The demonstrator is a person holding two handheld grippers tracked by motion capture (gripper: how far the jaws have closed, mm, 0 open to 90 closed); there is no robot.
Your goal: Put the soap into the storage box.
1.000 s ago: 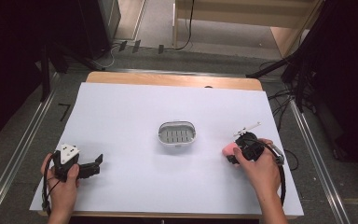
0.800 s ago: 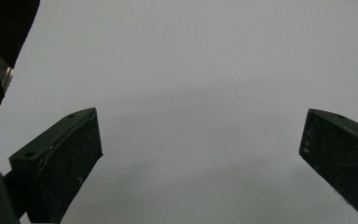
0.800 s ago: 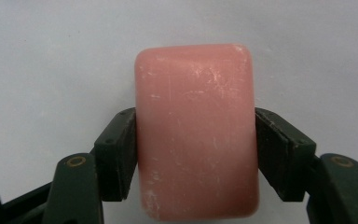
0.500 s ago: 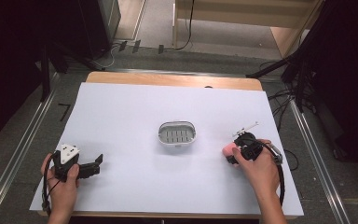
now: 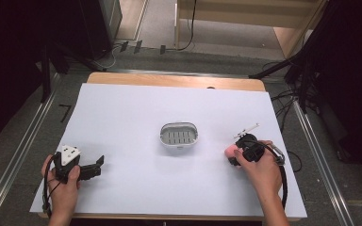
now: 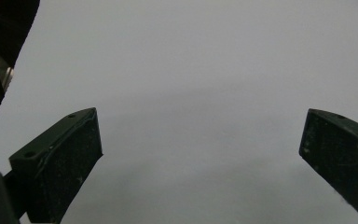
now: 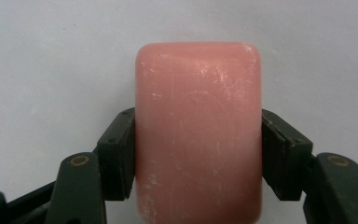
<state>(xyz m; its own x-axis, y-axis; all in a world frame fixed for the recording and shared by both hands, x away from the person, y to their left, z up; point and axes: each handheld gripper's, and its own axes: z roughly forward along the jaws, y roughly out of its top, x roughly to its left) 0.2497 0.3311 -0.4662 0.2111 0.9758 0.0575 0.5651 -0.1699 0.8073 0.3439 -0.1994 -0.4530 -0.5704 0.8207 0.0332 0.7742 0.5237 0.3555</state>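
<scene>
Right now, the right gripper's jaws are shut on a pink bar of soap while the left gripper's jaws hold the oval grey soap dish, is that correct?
Not quite: the left gripper holds nothing; the left gripper view shows its jaws open over bare white table. The oval grey soap dish sits mid-table. The right gripper does clamp the pink bar of soap.

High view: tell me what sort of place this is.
Probably a lab or recording workspace. A table under a plain white sheet stands between metal floor rails, with cables and dark curtains around it, and holds little beyond a soap dish.
</scene>
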